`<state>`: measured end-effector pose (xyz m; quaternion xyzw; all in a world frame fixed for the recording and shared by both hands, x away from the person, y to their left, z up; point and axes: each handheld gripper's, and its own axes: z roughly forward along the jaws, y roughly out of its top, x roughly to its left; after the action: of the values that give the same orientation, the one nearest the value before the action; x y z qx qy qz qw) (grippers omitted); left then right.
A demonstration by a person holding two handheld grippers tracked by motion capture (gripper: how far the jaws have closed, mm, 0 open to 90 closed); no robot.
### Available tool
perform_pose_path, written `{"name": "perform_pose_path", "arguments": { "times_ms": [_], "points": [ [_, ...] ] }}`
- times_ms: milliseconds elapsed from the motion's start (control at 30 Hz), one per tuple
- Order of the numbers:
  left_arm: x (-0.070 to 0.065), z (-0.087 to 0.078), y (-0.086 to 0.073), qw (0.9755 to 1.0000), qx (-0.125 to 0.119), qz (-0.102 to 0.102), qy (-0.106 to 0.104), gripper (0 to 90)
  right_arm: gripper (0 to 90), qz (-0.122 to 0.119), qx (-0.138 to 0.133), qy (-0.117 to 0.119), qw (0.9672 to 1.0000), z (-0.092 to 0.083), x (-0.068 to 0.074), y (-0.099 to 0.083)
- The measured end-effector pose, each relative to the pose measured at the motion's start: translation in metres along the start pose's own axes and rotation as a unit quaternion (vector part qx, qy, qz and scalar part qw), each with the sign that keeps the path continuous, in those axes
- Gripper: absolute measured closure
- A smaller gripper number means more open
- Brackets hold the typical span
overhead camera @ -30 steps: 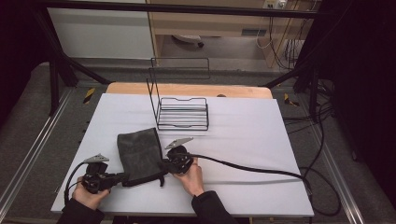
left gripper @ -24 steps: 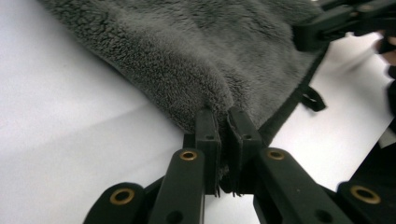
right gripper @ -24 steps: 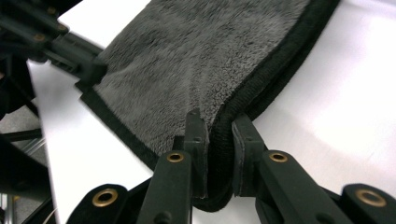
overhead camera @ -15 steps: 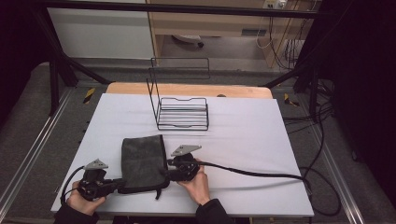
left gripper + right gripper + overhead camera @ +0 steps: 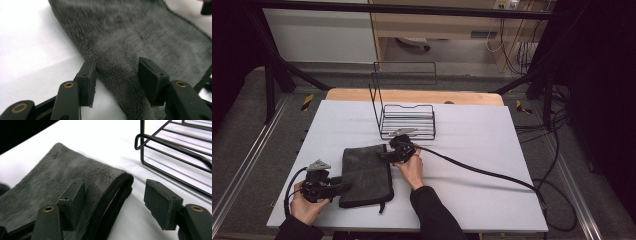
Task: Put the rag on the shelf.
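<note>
1. Leftmost in the high view, the left gripper [image 5: 343, 187] sits low in the frame, held in a hand [image 5: 304, 206] that enters from the bottom edge, with a grey three-cornered plate on top and a cable looping round to its left.
2. Its jaws have just been opening; in the left gripper view they stand parted, released, with the near edge of the grey plush pouch [image 5: 140, 50] lying between them and neither pad [image 5: 86, 80] pressing on the fabric.
3. That pouch [image 5: 366, 174] lies flat on the white table [image 5: 492, 150], lower left of centre in the high view, its long side running away from the person, a short dark tab hanging off its lower right corner.
4. At the pouch's upper right corner the right gripper [image 5: 384, 156] rests in the right hand [image 5: 411, 167], its black cable trailing off to the lower right of the frame.
5. Its jaws have also just been opening; in the right gripper view [image 5: 113, 202] they gape wide, let go, the pouch's dark-edged corner [image 5: 75, 195] between them with clear gaps at both pads.
6. Just above that gripper, at mid-frame, stands a black wire rack [image 5: 408, 120] with a tall wire back, apart from the pouch.
</note>
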<state>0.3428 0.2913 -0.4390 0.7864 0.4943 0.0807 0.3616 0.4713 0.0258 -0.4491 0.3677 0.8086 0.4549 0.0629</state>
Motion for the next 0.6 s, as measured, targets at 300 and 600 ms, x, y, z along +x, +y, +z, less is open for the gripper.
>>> {"name": "perform_pose_path", "arguments": {
  "times_ms": [300,600],
  "points": [
    [0.0,0.0,-0.004,0.9994,0.024,-0.017,-0.02,65.4,45.2,-0.009,0.026,0.015,0.9995,0.019,0.008,-0.001],
    [0.0,-0.003,-0.003,0.9995,0.018,-0.016,-0.022,78.4,78.1,0.019,0.034,0.03,0.9988,0.013,0.013,-0.001]
  ]
}}
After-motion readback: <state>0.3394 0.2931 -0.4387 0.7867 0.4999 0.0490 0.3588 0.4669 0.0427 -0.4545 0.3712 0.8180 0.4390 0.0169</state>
